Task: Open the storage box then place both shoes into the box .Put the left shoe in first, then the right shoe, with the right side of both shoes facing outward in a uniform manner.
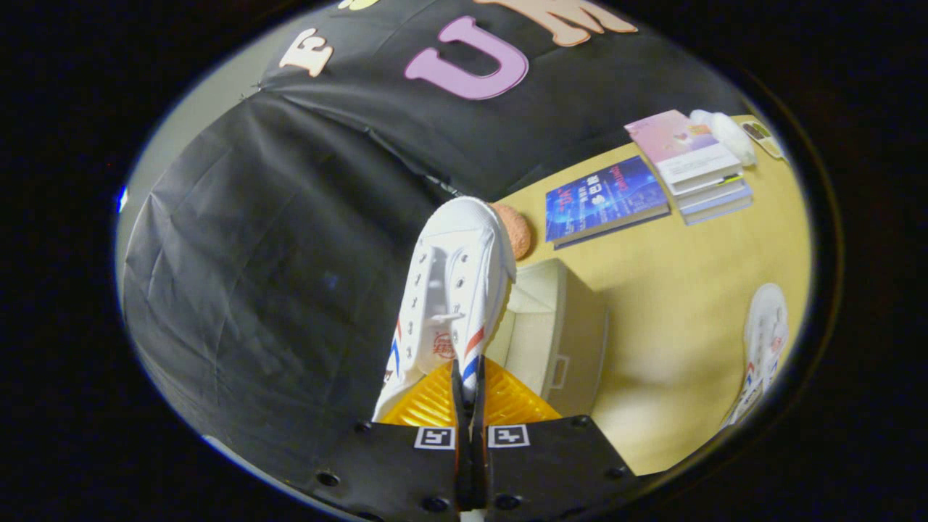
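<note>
The gripper (470, 395) is clamped on a white shoe's (453, 290) side, lifted above the open box (558, 333).

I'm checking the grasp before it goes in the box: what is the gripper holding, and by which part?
The gripper is shut on a white shoe, pinching the side wall of its upper near the striped collar, with the toe pointing away.

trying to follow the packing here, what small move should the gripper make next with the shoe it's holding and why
Probably carry the held shoe across and lower it toward the open storage box. The gripper is shut on the shoe's side wall, lifted, toe pointing away, with the box just beside and beyond it. The other shoe lies on the table, so this one seems to go in first.
</note>
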The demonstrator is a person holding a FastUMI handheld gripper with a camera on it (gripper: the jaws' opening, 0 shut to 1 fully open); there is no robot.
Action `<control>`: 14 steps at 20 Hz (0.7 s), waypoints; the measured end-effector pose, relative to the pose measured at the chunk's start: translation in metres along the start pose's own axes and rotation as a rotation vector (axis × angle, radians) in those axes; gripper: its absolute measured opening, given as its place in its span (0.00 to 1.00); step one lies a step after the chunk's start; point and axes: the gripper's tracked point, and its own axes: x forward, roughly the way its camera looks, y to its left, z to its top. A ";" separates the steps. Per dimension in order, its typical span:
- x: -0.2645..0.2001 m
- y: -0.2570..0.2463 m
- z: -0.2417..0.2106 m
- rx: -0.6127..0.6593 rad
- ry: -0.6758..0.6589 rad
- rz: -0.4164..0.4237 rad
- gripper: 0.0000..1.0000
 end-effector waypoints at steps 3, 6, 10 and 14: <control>0.045 0.000 -0.032 0.004 0.080 -0.048 0.02; 0.067 0.000 -0.055 0.017 0.136 -0.102 0.02; 0.083 -0.006 -0.064 0.042 0.164 -0.168 0.02; 0.111 -0.025 -0.061 0.118 0.184 -0.245 0.02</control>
